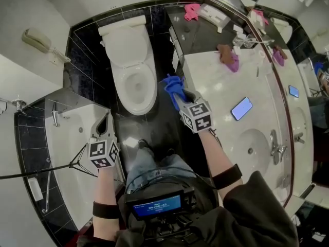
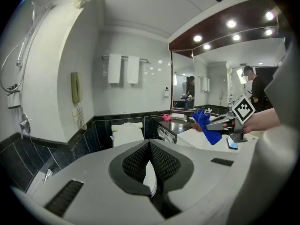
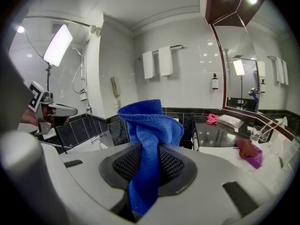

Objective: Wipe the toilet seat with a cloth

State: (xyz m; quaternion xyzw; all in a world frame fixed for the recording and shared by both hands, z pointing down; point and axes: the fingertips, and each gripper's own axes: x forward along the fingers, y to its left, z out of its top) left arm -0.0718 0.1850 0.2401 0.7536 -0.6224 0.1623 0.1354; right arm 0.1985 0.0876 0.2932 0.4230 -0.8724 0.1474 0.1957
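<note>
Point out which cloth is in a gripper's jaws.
The blue cloth, clamped in the right gripper. The pink cloth lies loose on the dark counter, and the brown-and-magenta bundle lies on the white vanity.

blue cloth (image 3: 149,139), white toilet (image 1: 131,66)

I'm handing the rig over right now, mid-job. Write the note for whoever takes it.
Left gripper: shut, empty, by the bathtub.
Right gripper: shut on the blue cloth, held between the toilet and the vanity counter, apart from the toilet seat.
Done: cloth is in the grip.
Left: bring the cloth to the seat and wipe it all round; no wiping contact yet.
</note>
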